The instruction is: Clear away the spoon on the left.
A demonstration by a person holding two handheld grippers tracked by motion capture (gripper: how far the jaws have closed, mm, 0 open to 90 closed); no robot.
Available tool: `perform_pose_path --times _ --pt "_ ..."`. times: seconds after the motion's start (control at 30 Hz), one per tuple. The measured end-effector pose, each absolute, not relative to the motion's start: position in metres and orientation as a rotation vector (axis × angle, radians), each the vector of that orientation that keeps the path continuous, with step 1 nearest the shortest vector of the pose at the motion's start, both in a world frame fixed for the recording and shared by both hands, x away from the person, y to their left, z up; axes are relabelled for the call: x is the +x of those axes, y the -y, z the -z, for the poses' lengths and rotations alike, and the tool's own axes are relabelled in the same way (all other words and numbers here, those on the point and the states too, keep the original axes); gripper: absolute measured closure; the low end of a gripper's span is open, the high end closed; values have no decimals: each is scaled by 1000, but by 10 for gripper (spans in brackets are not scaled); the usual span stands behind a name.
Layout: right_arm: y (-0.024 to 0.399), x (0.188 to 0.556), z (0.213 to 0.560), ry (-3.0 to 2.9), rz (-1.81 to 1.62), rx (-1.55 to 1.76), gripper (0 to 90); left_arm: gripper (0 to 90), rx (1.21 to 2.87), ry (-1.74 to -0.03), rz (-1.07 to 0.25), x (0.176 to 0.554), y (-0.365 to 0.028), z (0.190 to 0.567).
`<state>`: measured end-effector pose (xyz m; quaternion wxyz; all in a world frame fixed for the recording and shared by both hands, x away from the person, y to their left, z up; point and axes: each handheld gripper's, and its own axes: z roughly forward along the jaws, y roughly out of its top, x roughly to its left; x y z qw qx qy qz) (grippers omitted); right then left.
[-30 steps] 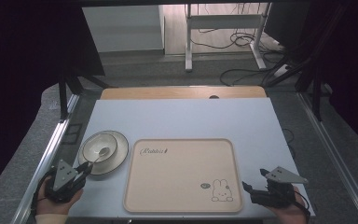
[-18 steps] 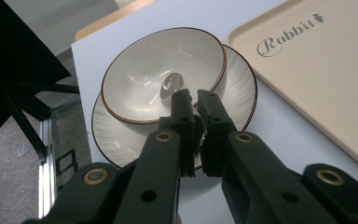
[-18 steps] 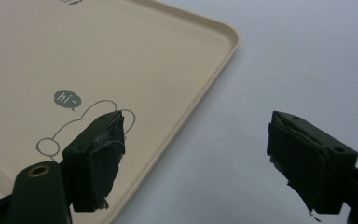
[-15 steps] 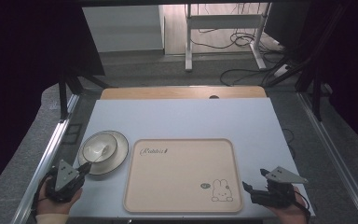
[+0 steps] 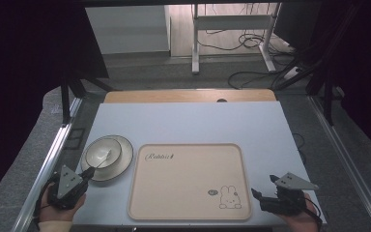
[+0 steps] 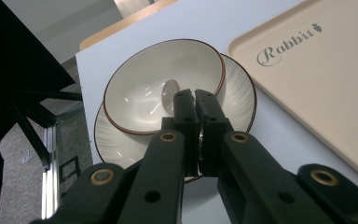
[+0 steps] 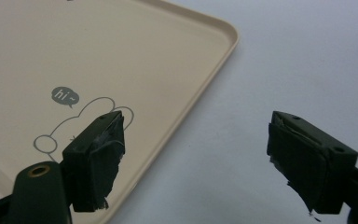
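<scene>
Bowl first: from the high view we see a white ceramic bowl with a thin brown rim (image 5: pixel 104 153) sitting on a larger pale ribbed plate (image 5: pixel 123 161) at the left of the light blue-grey table (image 5: pixel 198 121), just left of a beige rectangular plastic tray printed with "Rabbit" and a small bunny (image 5: pixel 188 181). Our left gripper (image 5: pixel 88 171) is held in the left hand (image 5: pixel 60 200) at the table's near-left corner, its tips reaching the plate's near edge, while our right gripper (image 5: pixel 258 191) rests in the right hand (image 5: pixel 299 212) at the near-right corner, just beside the tray's right edge. In the left gripper view we look along the left gripper (image 6: pixel 195 95), whose jaws are pressed together with nothing between them; their tips lie over the near rim of the bowl (image 6: pixel 140 84), which sits on the plate (image 6: pixel 116 144), but we cannot tell whether they touch it. Something small and pale lies at the bottom of the bowl. The tray (image 6: pixel 326 79) lies to the right. In the right gripper view we see our right gripper (image 7: pixel 198 149) spread wide and empty, one jaw over the tray's corner near the bunny print (image 7: pixel 74 126), the other over bare table (image 7: pixel 284 60); the tray (image 7: pixel 121 51) lies flat.
</scene>
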<state>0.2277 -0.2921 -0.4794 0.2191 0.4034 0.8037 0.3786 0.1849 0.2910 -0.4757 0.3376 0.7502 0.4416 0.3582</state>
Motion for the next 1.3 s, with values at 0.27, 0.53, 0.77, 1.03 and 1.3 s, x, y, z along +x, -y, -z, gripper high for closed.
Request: perform_pose_path --times 0.27,0.53,0.77,1.03,1.3 --pt "292 228 480 -2223 -1043 1114 195 893 1938 -1148 -929 185 -291 475" --pt "292 228 480 -2223 -1041 1111 195 894 1889 -1140 -945 182 -293 469" --pt "292 228 480 -2225 -1038 1109 195 894 1848 -1143 -943 179 -298 465" --pt "292 227 480 -2226 -1036 1109 194 894 1826 -1123 -952 176 -297 458" --pt "292 227 481 -2228 -1034 1109 194 894 1811 -1108 -955 173 -296 452"
